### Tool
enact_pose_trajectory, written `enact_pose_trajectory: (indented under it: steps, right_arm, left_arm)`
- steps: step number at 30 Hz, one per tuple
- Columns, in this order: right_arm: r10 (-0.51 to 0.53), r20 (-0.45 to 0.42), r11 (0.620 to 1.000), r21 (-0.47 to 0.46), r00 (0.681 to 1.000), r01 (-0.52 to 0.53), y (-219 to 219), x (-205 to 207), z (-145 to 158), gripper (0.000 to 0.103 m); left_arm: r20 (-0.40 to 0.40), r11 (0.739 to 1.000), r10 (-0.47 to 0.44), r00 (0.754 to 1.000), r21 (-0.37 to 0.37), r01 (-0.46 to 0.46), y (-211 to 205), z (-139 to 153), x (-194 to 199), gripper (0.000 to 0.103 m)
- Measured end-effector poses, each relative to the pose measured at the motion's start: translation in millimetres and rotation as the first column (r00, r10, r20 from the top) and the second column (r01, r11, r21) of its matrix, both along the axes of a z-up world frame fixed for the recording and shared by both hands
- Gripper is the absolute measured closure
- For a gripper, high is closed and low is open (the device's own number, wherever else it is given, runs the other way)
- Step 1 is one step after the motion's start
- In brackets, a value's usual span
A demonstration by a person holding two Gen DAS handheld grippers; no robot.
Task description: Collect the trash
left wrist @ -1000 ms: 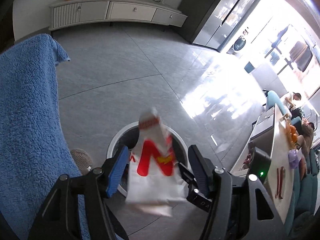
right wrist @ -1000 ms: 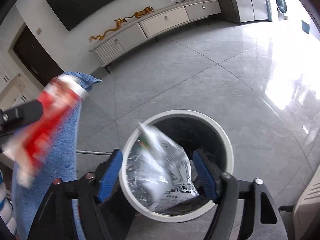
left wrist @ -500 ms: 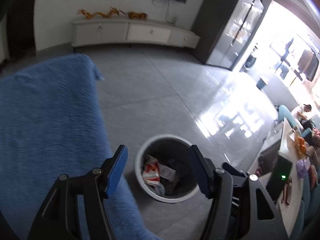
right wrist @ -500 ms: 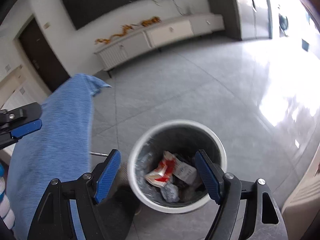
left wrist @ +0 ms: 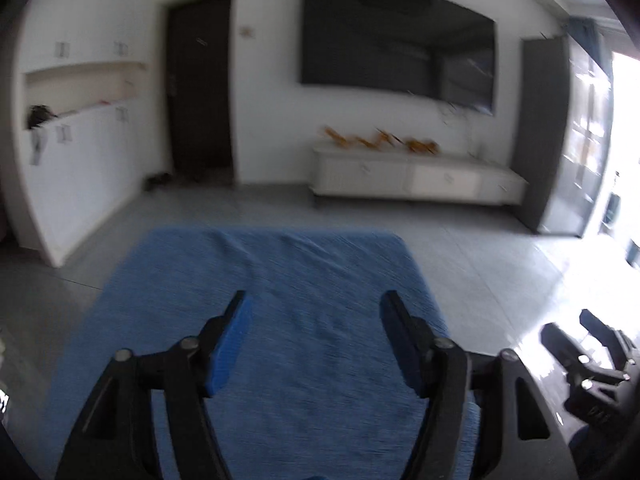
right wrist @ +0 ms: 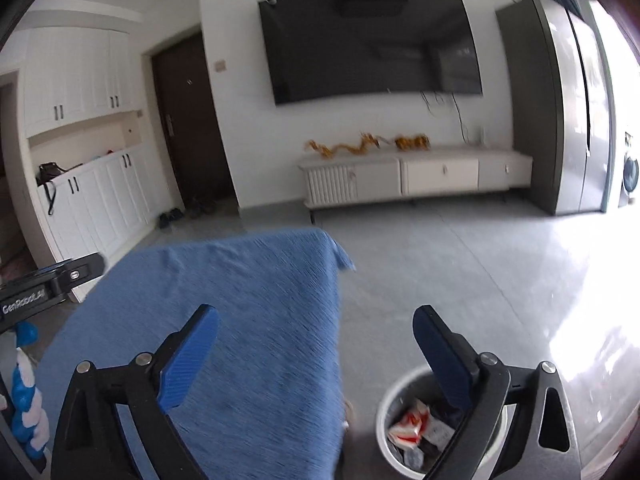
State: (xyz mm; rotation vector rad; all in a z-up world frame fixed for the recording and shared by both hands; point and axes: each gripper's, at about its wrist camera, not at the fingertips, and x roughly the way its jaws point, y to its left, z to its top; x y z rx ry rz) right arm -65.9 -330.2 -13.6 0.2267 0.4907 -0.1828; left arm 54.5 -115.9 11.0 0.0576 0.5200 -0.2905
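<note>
While both my grippers hang above the blue-covered worktop (left wrist: 280, 280), their fingers are spreading apart with nothing between them: the left gripper (left wrist: 314, 312) wide over the cloth, the right gripper (right wrist: 316, 332) wider, straddling the cloth's edge. Red-and-white trash wrappers (right wrist: 412, 428) lie inside the white bin (right wrist: 390, 396) on the floor beside the worktop.

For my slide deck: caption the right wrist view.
Empty right gripper, jaws opening, over blue cloth; wrappers lie in the bin.
</note>
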Motion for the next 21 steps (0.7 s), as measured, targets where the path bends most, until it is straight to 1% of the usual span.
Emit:
enact_pose_trajectory:
  steps: [1, 2, 3, 5, 9, 12, 17, 19, 21]
  right_arm:
    - [0.004, 0.015, 1.000, -0.006, 1.000, -0.004, 9.5, 1.1, 9.1, 0.002]
    - [0.007, 0.026, 1.000, -0.012, 1.000, -0.006, 15.3, 1.0, 16.1, 0.001]
    - [0.009, 0.039, 1.000, -0.020, 0.999, -0.008, 21.6, 0.8, 23.4, 0.001]
    - [0.017, 0.066, 0.999, -0.042, 0.998, -0.014, 38.2, 0.5, 38.7, 0.000]
    - [0.054, 0.111, 0.995, -0.091, 0.992, -0.044, 72.5, 0.1, 65.0, 0.000]
    - [0.079, 0.143, 0.991, -0.121, 0.987, -0.062, 93.8, -3.2, 79.6, 0.000]
    - [0.097, 0.181, 0.987, -0.146, 0.979, -0.071, 115.9, -10.8, 91.7, 0.000]
    - [0.096, 0.188, 0.984, -0.165, 0.978, -0.065, 120.9, -15.1, 94.0, 0.000]
    - [0.089, 0.194, 0.983, -0.176, 0.977, -0.054, 122.7, -19.7, 94.7, 0.000]
  left_arm:
    - [0.027, 1.000, 0.026, 0.999, -0.002, -0.026, 12.4, 7.8, -3.2, 0.024]
    - [0.056, 0.998, 0.057, 0.997, -0.004, -0.057, 26.3, 16.0, -7.2, 0.020]
    - [0.081, 0.996, 0.086, 0.993, -0.007, -0.086, 39.6, 23.1, -10.7, 0.019]
    - [0.129, 0.987, 0.161, 0.979, -0.010, -0.161, 65.8, 38.0, -18.4, 0.011]
    - [0.188, 0.966, 0.255, 0.949, -0.016, -0.256, 104.8, 54.0, -38.3, 0.008]
    - [0.208, 0.962, 0.273, 0.939, -0.039, -0.270, 124.7, 61.2, -53.5, 0.008]
    - [0.280, 0.943, 0.332, 0.901, -0.068, -0.326, 152.7, 69.9, -83.9, 0.008]
    - [0.303, 0.939, 0.340, 0.890, -0.066, -0.336, 153.5, 74.8, -94.9, 0.008]
    - [0.317, 0.939, 0.341, 0.885, -0.067, -0.338, 157.4, 77.5, -100.5, 0.008]
